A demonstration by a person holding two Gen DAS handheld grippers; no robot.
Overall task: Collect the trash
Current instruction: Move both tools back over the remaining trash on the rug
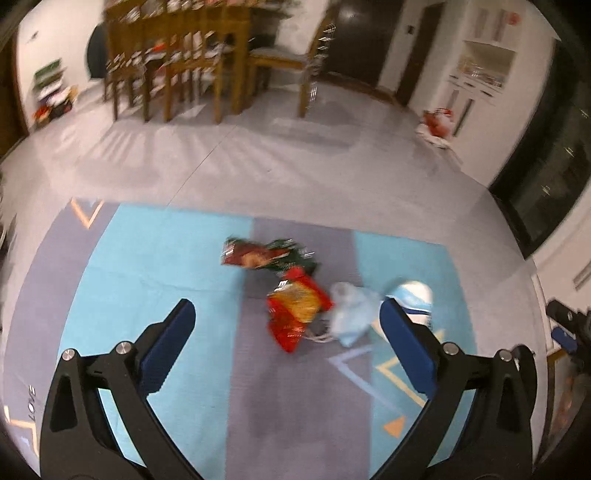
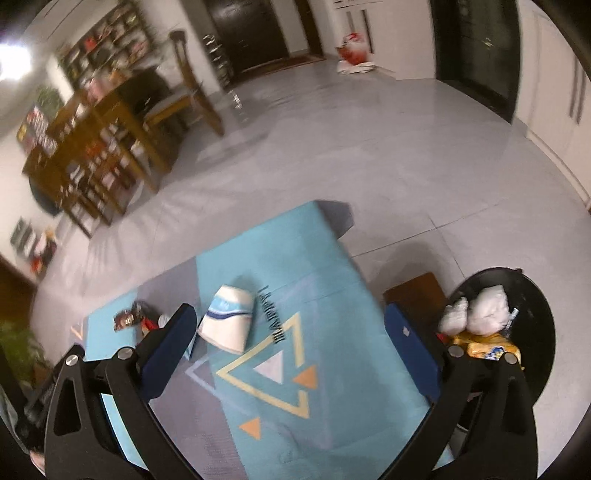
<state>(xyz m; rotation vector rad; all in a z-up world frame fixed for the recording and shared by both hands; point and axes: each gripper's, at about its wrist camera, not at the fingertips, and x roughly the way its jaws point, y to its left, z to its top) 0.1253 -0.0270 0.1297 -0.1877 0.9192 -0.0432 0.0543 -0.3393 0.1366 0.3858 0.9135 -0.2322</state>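
Right wrist view: black bin [image 2: 532, 295] beside the rug [image 2: 295, 280] already partly filled. Left on the rug: paper cup [image 2: 229, 321], two snack wrappers [image 1: 295, 306], crumpled tissue [image 1: 349, 314]. Left claw [image 1: 286, 314] and right claw [image 2: 290, 325] both spread wide, empty.

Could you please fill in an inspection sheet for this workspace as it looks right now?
Surface: blue and grey patterned mat lying on a pale tiled floor.
Job's things: red-and-green snack wrapper, red-and-yellow snack bag, pale blue crumpled bag and white-and-blue paper cup lie on the mat; black bin beside the mat already holds white wads and a yellow packet.
Clutter: red-and-white bag on the floor by the far wall.
Grippers: left tongs open, empty; right tongs open, empty.
Cables: nothing seen.
Surroundings: wooden table and chairs, dark door, white cabinets.
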